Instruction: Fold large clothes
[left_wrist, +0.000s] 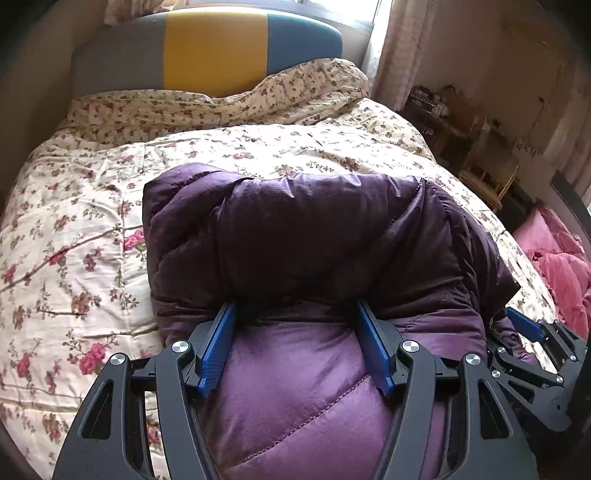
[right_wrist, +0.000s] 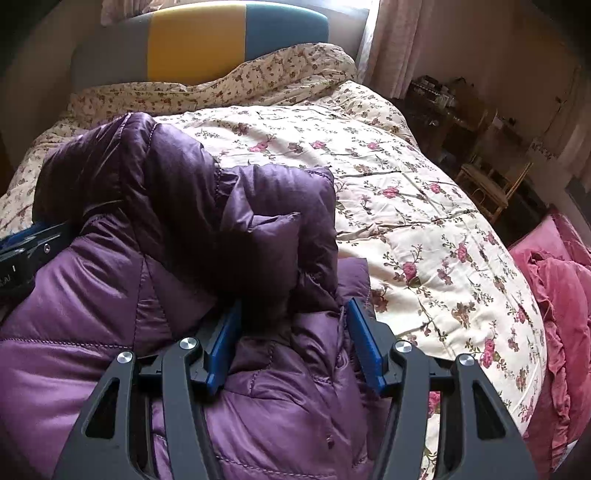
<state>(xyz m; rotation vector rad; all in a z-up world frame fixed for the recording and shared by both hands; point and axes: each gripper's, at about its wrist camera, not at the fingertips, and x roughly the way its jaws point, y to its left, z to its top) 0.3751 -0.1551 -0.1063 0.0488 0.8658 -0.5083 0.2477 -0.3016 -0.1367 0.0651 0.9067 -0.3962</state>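
A purple quilted puffer jacket (left_wrist: 314, 236) lies bunched and folded over on a bed with a floral quilt (left_wrist: 74, 221). My left gripper (left_wrist: 295, 306) points down at it with its jaws wide. Its blue fingertips (left_wrist: 221, 325) reach under the edge of a dark folded-over part, and lighter purple fabric fills the gap without being pinched. In the right wrist view my right gripper (right_wrist: 293, 306) also stands open, straddling a puffy fold of the jacket (right_wrist: 147, 184) near its right edge. One blue finger of my right gripper (left_wrist: 524, 326) shows at the far right, close beside the left one.
A grey, yellow and blue headboard (left_wrist: 214, 48) stands at the far end of the bed. Pink bedding (right_wrist: 554, 280) lies heaped by the bed's right side. A wooden chair (right_wrist: 487, 184) and a cluttered shelf stand beyond it. Bare quilt (right_wrist: 424, 221) spreads right of the jacket.
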